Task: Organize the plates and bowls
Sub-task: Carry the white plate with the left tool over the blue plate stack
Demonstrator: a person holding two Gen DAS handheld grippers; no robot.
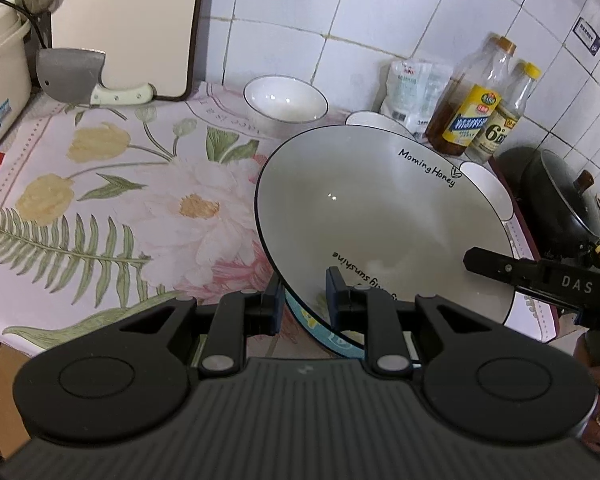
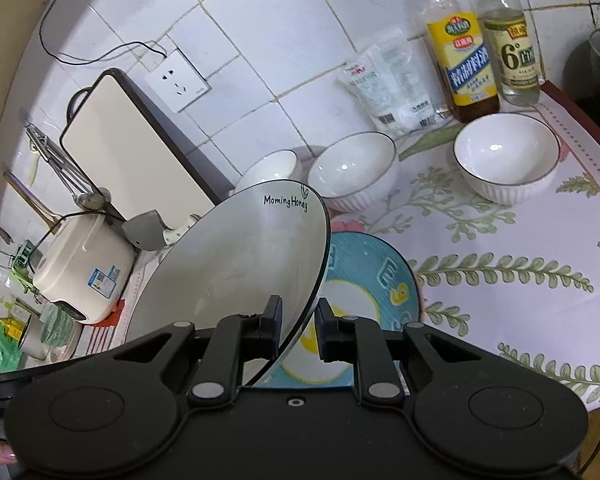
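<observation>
A large white plate (image 1: 380, 208) with a black rim and "Morning Honey" lettering is held tilted above the counter; it also shows in the right wrist view (image 2: 236, 264). My left gripper (image 1: 303, 300) is shut on its near rim. My right gripper (image 2: 298, 326) is shut on its opposite rim, and its fingers (image 1: 496, 268) show at the plate's right edge. A blue patterned plate (image 2: 364, 276) lies flat on the floral cloth under the white plate. Three small white bowls (image 2: 352, 170) (image 2: 506, 156) (image 2: 270, 168) stand near the tiled wall.
Two sauce bottles (image 2: 460, 52) and a white packet (image 2: 388, 84) stand against the wall. A cutting board (image 1: 128, 24) leans at the back with a cleaver (image 1: 76, 76) before it. A rice cooker (image 2: 80, 264) sits left. A black wok (image 1: 560, 196) sits beyond the cloth's right edge.
</observation>
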